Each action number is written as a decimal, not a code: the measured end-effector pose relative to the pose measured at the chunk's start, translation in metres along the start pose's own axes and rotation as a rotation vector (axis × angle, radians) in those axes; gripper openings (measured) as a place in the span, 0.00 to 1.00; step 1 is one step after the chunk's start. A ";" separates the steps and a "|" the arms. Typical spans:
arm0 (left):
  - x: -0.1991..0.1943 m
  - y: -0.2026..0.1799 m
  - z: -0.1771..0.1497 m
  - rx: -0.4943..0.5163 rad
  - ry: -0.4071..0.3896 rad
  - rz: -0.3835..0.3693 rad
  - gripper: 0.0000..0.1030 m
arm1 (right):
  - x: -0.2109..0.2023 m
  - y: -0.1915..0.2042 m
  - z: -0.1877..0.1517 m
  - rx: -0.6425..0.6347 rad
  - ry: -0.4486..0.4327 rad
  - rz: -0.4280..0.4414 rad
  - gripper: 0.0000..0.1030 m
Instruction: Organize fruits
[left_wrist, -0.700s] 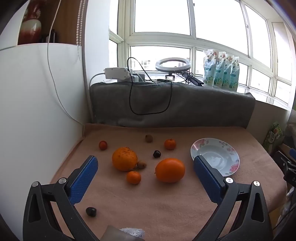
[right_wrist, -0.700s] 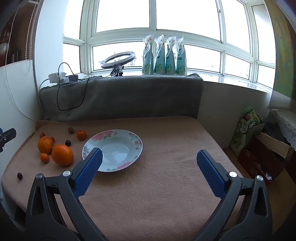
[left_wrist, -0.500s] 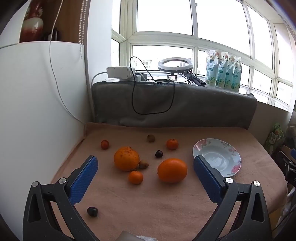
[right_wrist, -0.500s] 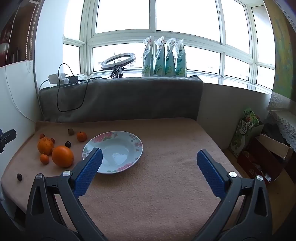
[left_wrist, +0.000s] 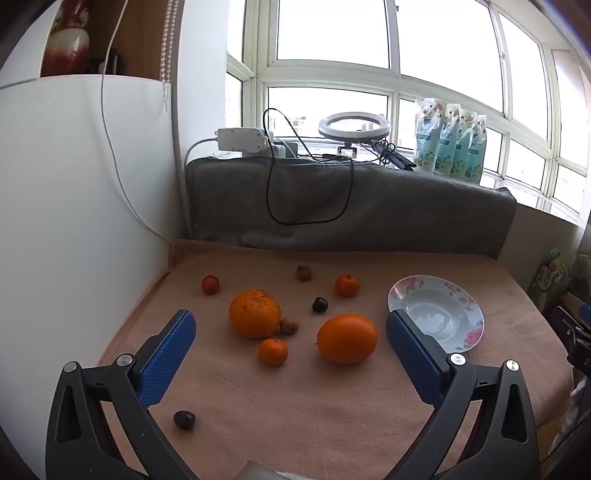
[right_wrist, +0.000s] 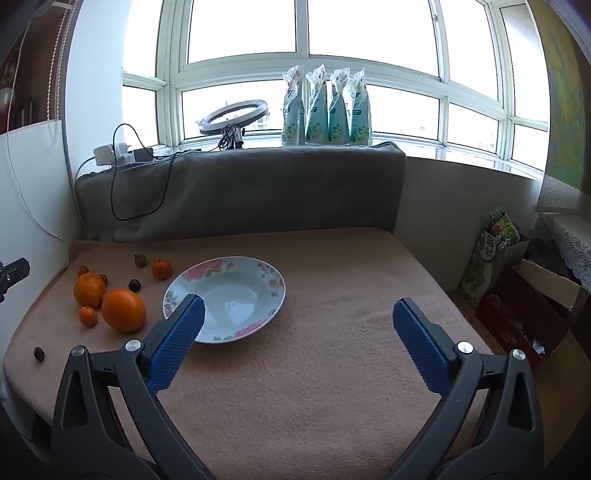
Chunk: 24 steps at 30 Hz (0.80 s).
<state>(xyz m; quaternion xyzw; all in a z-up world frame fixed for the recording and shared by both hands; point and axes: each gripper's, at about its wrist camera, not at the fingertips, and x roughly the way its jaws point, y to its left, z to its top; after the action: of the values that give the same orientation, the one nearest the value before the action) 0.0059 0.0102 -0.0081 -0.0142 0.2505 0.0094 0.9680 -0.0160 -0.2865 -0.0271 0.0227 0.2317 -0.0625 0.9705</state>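
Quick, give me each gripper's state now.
Left gripper: open, holding nothing.
Right gripper: open, holding nothing.

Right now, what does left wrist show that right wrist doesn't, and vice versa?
Only the left wrist view: the open left gripper and a red vase on a shelf.
Only the right wrist view: the open right gripper, a green carton and a cardboard box beside the table.
Both: the empty floral plate, two big oranges, small fruits, the ring light and four pouches.
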 end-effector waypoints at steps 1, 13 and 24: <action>0.000 0.000 0.000 0.000 0.001 -0.002 1.00 | 0.000 0.000 0.001 0.000 0.002 0.001 1.00; 0.000 -0.001 0.002 -0.001 0.008 -0.002 1.00 | 0.003 0.005 -0.005 -0.006 0.012 0.008 1.00; -0.001 0.001 0.002 -0.007 0.003 -0.006 1.00 | 0.002 0.008 -0.004 -0.010 0.014 0.009 1.00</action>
<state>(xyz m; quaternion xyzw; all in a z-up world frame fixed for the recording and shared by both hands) 0.0060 0.0116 -0.0059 -0.0184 0.2519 0.0074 0.9676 -0.0147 -0.2785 -0.0317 0.0194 0.2389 -0.0567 0.9692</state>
